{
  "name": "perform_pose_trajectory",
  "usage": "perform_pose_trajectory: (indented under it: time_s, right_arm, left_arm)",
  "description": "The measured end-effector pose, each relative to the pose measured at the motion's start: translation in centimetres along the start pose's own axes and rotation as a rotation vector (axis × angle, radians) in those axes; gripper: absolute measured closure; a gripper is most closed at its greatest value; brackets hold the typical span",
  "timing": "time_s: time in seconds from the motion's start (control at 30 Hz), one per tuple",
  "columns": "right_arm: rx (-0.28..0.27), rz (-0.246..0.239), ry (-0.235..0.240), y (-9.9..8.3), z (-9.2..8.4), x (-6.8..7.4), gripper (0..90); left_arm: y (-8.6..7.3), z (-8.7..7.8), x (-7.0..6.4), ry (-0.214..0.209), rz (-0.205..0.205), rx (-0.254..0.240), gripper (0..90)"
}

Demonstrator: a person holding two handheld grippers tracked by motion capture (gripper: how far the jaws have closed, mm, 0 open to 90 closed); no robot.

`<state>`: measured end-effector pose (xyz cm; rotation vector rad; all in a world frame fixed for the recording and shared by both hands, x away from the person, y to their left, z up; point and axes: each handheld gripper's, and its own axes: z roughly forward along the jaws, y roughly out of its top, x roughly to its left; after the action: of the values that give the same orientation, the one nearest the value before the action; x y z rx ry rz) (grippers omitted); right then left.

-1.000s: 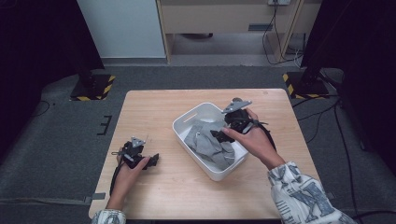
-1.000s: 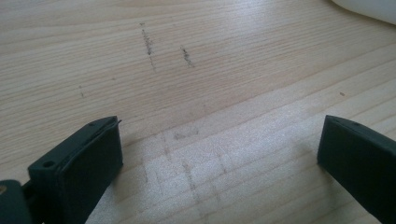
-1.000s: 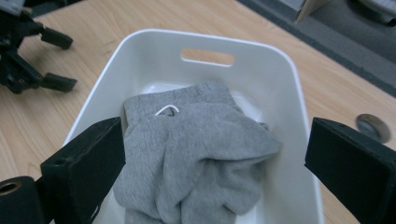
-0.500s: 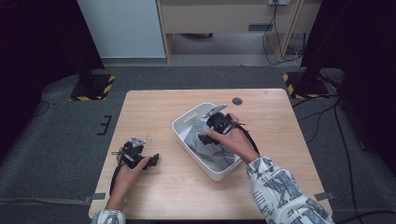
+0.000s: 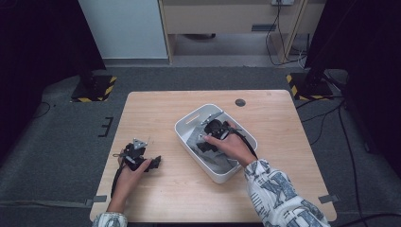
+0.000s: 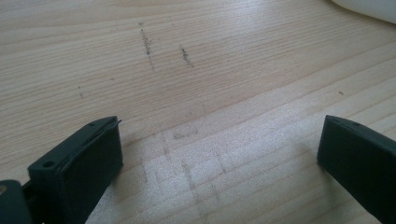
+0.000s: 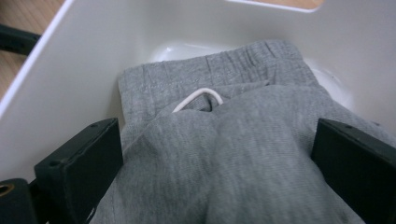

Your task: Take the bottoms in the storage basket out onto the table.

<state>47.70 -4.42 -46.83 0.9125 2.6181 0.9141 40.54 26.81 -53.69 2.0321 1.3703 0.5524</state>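
Right gripper poised over grey garment in the white bin.

The garment lies bunched inside the bin near the middle of the counter, its waistband and white drawstring toward the bin's far wall. In the right gripper view the jaws stand wide apart, grasping nothing, one on either side of a raised fold directly ahead and below, so a short push down and a squeeze would likely catch it. The left gripper rests well apart on bare counter, its jaws also spread and empty; the right hand is plainly the nearer one.
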Motion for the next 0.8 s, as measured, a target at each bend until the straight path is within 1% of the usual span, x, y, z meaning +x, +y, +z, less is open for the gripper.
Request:
perform_pose_trajectory:
  time_s: [0.07, 0.1, 0.13, 0.2, 0.3, 0.33, 0.43, 0.53, 0.63, 0.7, 0.73, 0.77, 0.8]
  right_arm:
    - [0.015, -0.021, 0.001, -0.2, 0.7, 0.2, 0.5]
    - [0.023, -0.026, -0.008, -0.3, 1.0, 0.4, 0.5]
    - [0.031, -0.045, -0.025, -0.5, 1.6, 0.7, 0.5]
    - [0.031, -0.052, -0.028, -0.5, 1.8, 0.8, 0.5]
    - [0.037, -0.072, -0.053, -0.9, 2.4, 1.0, 0.1]
    - [0.037, -0.072, -0.053, -0.9, 2.4, 1.0, 0.1]
    - [0.045, -0.107, -0.079, -1.3, 2.9, 1.0, 0.1]
    - [0.049, -0.113, -0.085, -1.5, 3.1, 0.8, 0.1]
    - [0.05, -0.118, -0.104, -1.6, 3.4, 0.9, 0.1]
    - [0.054, -0.124, -0.104, -1.7, 3.5, 1.0, 0.1]
    - [0.056, -0.126, -0.116, -1.7, 3.6, 1.0, 0.1]
    - [0.056, -0.126, -0.116, -1.7, 3.6, 1.0, 0.1]
    - [0.063, -0.129, -0.126, -1.8, 3.8, 1.0, 0.2]
  left_arm:
    - [0.0, 0.0, 0.0, 0.0, 0.0, 0.0, 0.0]
    - [0.0, 0.0, 0.0, -0.001, 0.001, 0.0, 0.0]
    - [0.0, 0.0, 0.0, -0.001, 0.001, -0.001, 0.0]
    - [0.0, 0.0, 0.0, -0.001, 0.001, 0.0, 0.0]
    - [0.0, 0.0, 0.0, -0.002, 0.002, 0.0, 0.0]
    - [0.0, 0.0, 0.0, -0.002, 0.002, 0.001, 0.0]
    - [0.0, 0.0, 0.0, -0.003, 0.003, 0.0, 0.0]
    - [0.0, 0.0, 0.0, -0.003, 0.004, 0.001, 0.0]
    - [0.0, 0.0, 0.0, -0.003, 0.004, 0.001, 0.0]
    - [0.0, 0.0, 0.0, -0.003, 0.004, 0.001, 0.0]
    - [0.0, 0.0, 0.0, -0.003, 0.004, 0.0, 0.0]
    - [0.0, 0.0, 0.0, -0.003, 0.004, 0.0, 0.0]
    - [0.0, 0.0, 0.0, -0.003, 0.004, 0.0, 0.0]
